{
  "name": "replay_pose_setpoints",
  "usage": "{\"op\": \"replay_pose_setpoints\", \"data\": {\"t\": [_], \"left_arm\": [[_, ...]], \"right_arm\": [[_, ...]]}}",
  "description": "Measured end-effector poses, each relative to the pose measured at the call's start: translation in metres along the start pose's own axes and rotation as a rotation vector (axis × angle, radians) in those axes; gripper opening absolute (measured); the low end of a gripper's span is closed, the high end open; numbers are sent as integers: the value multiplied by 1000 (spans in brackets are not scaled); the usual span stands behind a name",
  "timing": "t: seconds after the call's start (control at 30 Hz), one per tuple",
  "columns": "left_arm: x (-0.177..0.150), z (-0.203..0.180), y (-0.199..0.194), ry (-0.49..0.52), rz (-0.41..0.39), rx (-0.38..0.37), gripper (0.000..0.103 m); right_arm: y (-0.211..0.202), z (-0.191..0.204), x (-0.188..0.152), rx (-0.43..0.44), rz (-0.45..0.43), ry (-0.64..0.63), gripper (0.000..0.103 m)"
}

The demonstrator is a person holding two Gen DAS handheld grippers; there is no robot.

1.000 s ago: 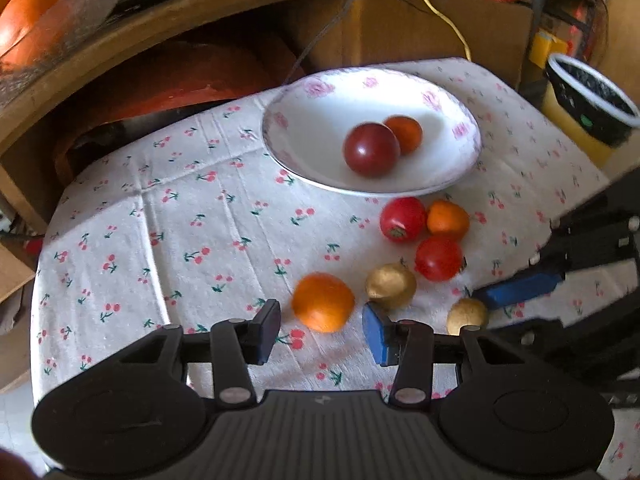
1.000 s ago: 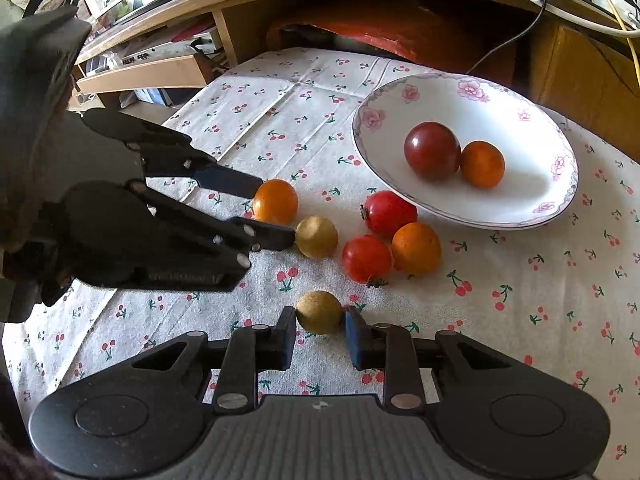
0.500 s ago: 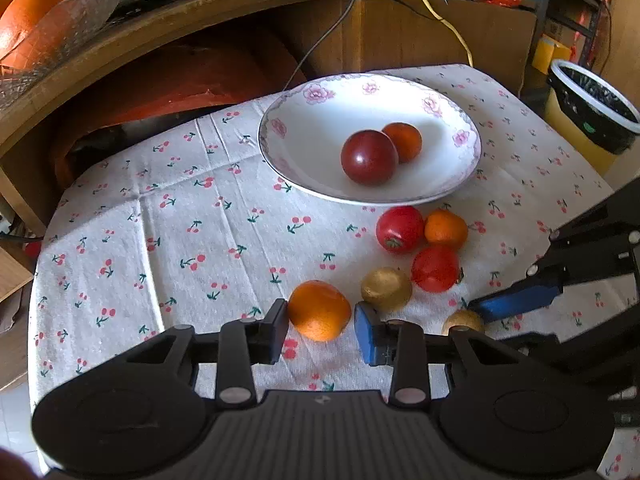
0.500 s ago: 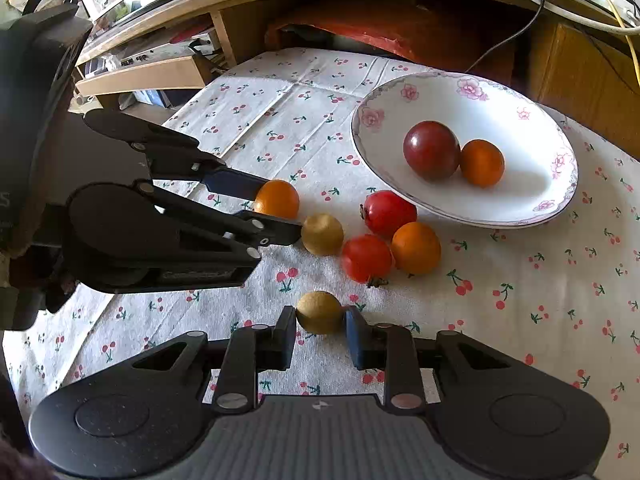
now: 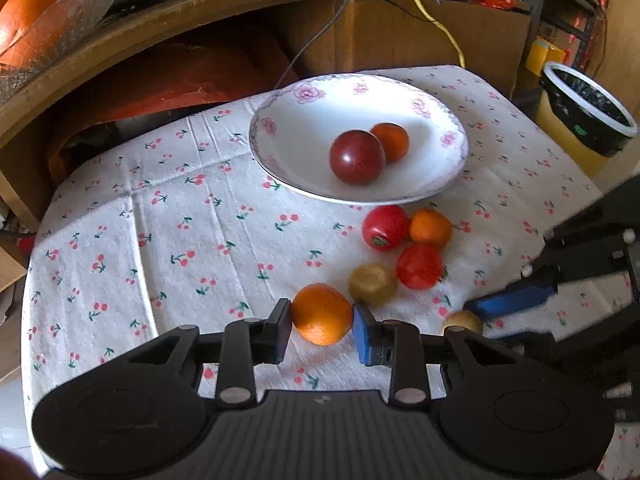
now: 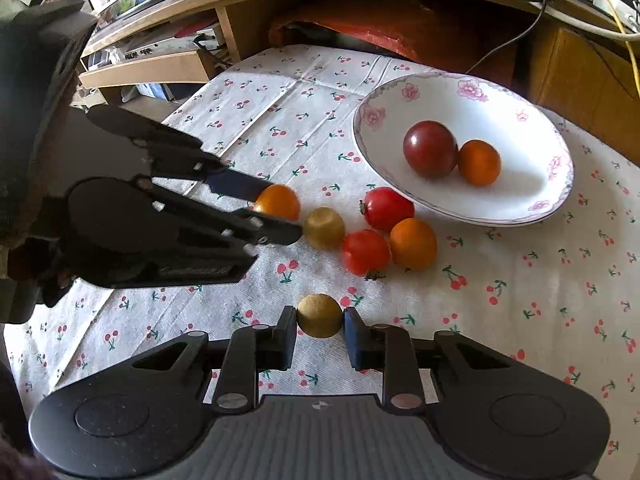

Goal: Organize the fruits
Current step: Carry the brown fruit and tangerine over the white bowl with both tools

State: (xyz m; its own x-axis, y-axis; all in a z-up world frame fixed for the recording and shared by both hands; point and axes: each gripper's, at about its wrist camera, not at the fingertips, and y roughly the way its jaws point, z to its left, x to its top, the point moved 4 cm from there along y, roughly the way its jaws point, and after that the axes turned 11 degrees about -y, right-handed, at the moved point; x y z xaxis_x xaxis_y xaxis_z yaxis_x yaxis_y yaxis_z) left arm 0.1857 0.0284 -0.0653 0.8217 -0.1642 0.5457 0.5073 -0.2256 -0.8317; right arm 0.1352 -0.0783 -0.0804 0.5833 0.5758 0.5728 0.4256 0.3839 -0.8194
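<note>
A: What is between the left gripper's (image 5: pixel 321 326) fingers?
B: An orange (image 5: pixel 322 313). A finger sits on each side of it, right up against its skin. It looks pinched, and it sits on the cloth (image 5: pixel 180 240) near the front edge.

A: And the right gripper (image 6: pixel 319 330)?
B: It has a small brown ball of fruit (image 6: pixel 319 315) between its fingers. The black finger pads touch both sides, so it looks squeezed too. This fruit also lies on the cloth by the front edge.

A: What is close by?
B: Just past the orange is another brown fruit (image 5: pixel 372 284). It almost touches the blue pad of the left gripper. Next to it is a red tomato (image 5: pixel 419 266), then a second tomato (image 5: pixel 385 227) and a little orange one (image 5: pixel 430 229). These three sit bunched up and touching.

A: Where is the bowl (image 5: pixel 304 128)?
B: Behind that bunch, toward the back edge of the cloth. It is white with pink flowers on the rim. Inside are a dark red fruit (image 5: pixel 357 156) and a small orange fruit (image 5: pixel 392 141), side by side and touching.

A: Can each gripper see the other?
B: Yes. In the right wrist view the left gripper comes in from the left side with the orange at its tips. In the left wrist view the right gripper shows at the right edge, with a blue pad.

A: Anything past the cloth?
B: A wood shelf (image 5: pixel 160 24) with wires on top, and a bin (image 5: pixel 588 120) off the right corner.
</note>
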Motion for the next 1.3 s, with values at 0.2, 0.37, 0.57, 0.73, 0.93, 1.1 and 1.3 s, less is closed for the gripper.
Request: {"op": "replay_pose_setpoints", "data": {"t": [0.2, 0.37, 0.57, 0.73, 0.93, 1.1, 1.3], "left_arm": [[-14, -11, -14, 33, 23, -37, 40], [-23, -20, -16, 76, 44, -57, 40], [-26, -25, -13, 111, 51, -49, 40], [-27, -24, -13, 111, 48, -47, 41], [-28, -23, -14, 112, 44, -44, 42], [-30, -22, -15, 99, 42, -48, 42], [-31, -24, -16, 101, 38, -37, 42]], "right_arm": [[-8, -2, -7, -18, 12, -9, 21], [-8, -2, -9, -26, 21, -22, 21], [-5, -2, -8, -20, 29, -31, 22], [-5, -2, -9, -20, 24, -31, 22], [-5, -1, -9, -20, 27, -37, 22], [-6, -2, -10, -17, 25, -30, 22], [-7, 0, -11, -21, 28, -34, 22]]}}
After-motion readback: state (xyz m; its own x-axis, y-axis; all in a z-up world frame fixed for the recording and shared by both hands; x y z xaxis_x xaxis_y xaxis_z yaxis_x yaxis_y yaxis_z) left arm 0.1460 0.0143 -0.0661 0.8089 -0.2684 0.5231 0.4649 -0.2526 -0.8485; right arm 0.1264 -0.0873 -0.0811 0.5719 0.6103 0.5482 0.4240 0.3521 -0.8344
